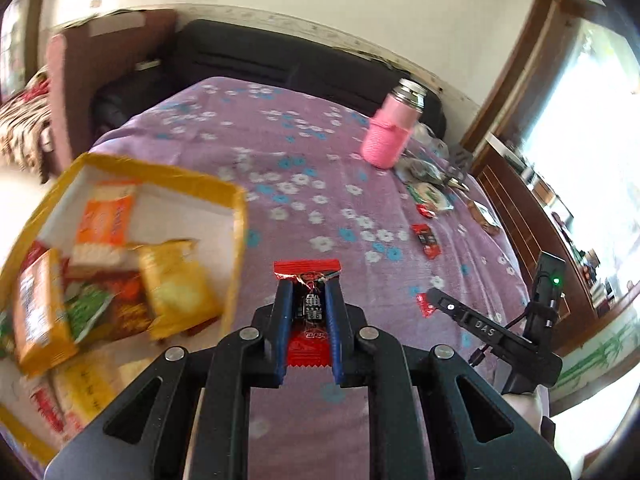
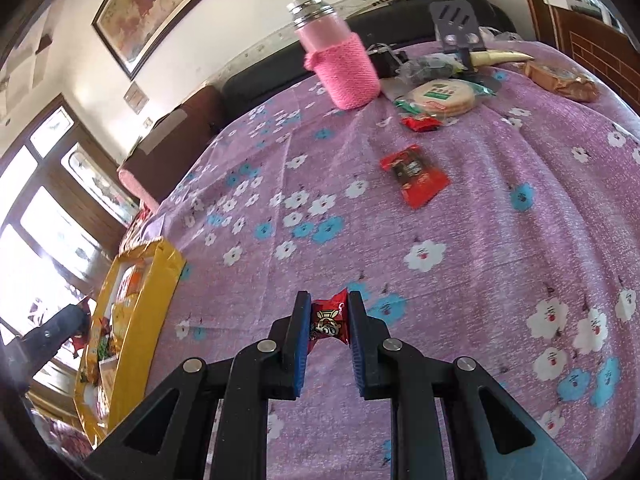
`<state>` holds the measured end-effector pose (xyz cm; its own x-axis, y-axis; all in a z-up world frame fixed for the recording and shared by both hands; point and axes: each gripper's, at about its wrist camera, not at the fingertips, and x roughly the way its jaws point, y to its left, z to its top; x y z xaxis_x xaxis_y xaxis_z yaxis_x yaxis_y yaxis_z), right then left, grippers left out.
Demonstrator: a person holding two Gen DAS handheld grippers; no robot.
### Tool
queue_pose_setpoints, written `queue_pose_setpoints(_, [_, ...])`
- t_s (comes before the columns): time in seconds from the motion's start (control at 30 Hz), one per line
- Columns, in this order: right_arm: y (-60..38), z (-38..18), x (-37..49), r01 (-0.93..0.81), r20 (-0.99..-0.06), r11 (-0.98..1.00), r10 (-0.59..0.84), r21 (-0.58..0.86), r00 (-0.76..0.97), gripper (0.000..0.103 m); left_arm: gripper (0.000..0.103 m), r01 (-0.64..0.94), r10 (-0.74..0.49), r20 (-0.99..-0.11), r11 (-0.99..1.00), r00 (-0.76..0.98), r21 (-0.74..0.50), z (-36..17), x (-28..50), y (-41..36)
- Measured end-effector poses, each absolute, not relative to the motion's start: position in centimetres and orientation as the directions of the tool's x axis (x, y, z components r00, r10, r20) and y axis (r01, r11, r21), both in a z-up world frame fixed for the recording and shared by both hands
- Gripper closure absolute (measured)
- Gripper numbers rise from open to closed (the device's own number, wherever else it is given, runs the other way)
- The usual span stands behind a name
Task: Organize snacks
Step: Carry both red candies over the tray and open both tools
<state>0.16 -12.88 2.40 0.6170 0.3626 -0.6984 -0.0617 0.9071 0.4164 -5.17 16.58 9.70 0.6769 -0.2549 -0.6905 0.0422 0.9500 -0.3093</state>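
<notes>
Left tool (image 1: 307, 300) clamps red snack pkt (image 1: 307, 270); box (image 1: 236, 216) beside.

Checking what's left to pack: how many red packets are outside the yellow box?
4. One packet in the left gripper, one in the right gripper, two loose on the purple cloth: a bigger one, a smaller one by the biscuits. Others may be hidden.

Purple tablecloth (image 2: 500, 208), white and blue flowers. Yellow box (image 1: 224, 188), white inside. Pink knitted sleeve on bottle (image 2: 344, 68). Red packets (image 2: 416, 176).
</notes>
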Motion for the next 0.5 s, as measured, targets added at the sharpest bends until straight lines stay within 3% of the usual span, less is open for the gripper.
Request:
queue_pose_setpoints(0.23, [-8.9,3.8,-1.6,-0.165,-0.684,0.921,0.375,0.353,0.626,0.084,0.089,-0.087,-0.161,-0.69,0.947,0.706,-0.31,9.3,-9.0,23.9])
queue_pose_setpoints(0.5, [1.8,8.1,-4.3,-0.384,-0.656,0.844,0.533,0.373,0.534,0.085,0.089,-0.196,-0.069,-0.685,0.933,0.725,-0.301,8.2,-11.9,30.0])
